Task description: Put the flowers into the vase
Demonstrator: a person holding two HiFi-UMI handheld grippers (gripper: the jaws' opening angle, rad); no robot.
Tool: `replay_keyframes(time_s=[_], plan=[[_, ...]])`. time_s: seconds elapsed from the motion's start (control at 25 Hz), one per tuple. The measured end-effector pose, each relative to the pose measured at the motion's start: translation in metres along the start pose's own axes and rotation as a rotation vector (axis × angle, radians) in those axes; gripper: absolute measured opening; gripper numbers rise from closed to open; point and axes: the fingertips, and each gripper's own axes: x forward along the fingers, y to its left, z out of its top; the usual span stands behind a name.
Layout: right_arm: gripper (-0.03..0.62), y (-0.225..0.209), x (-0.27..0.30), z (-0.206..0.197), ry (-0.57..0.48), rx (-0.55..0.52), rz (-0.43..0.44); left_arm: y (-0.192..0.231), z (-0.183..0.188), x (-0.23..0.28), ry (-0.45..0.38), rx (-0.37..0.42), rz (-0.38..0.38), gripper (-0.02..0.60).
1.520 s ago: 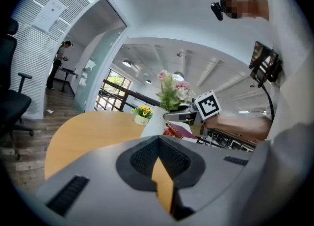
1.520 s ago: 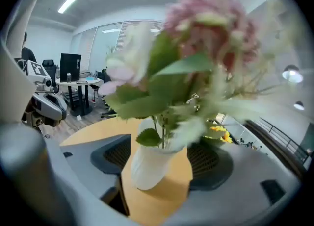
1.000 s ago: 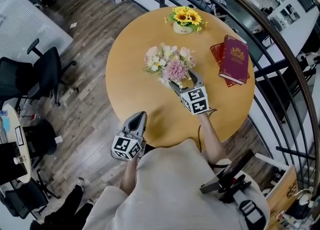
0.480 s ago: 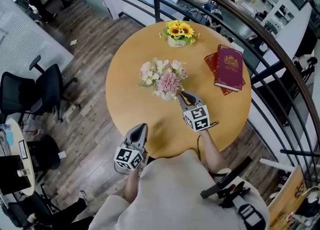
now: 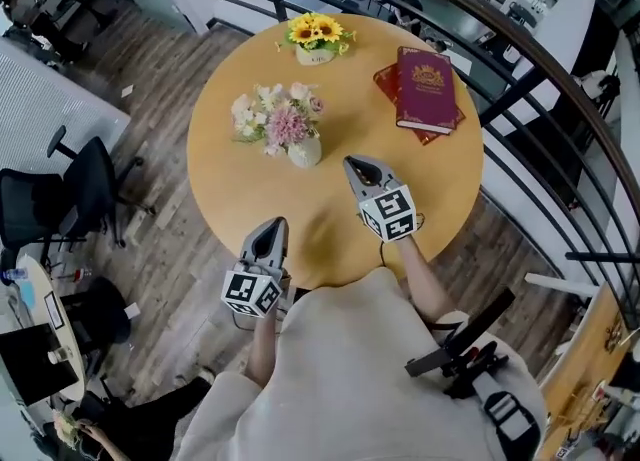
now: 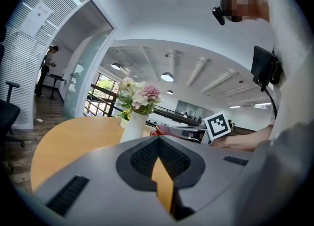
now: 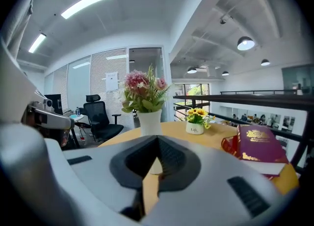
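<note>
A red book (image 5: 427, 89) lies past the right tongs (image 5: 351, 162). A small sunflower pot (image 5: 316, 38) sits farther off on the round table (image 5: 235, 199).

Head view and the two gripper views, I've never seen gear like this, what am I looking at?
No robot here: a person holds a hand-operated left gripper and right gripper. The head view looks down from their head; each gripper view looks along that tool's own fingers. On the round table stand a white vase of pink and white flowers, a small sunflower pot and red books. Both grippers' fingers are closed, holding nothing.
</note>
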Motion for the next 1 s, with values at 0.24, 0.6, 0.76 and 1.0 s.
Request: replay_keyframes(time_s=[0.24, 0.6, 0.76, 1.0], plan=[[0.011, 0.022, -0.038, -0.011, 0.013, -0.034, 0.055, -0.041, -0.007, -0.007, 0.019, 0.013, -0.029, 0.006], [0.008, 0.025, -0.089, 0.003, -0.043, -0.041, -0.004, -0.087, 0.002, 0.0, -0.006, 0.073, -0.141, 0.006], [0.008, 0.036, -0.107, 0.002, -0.029, -0.039, -0.049, -0.098, 0.001, -0.021, -0.027, 0.067, -0.166, 0.006], [0.008, 0.085, -0.129, -0.011, -0.031, -0.007, -0.085, -0.097, -0.018, -0.083, -0.033, 0.059, -0.171, 0.006]])
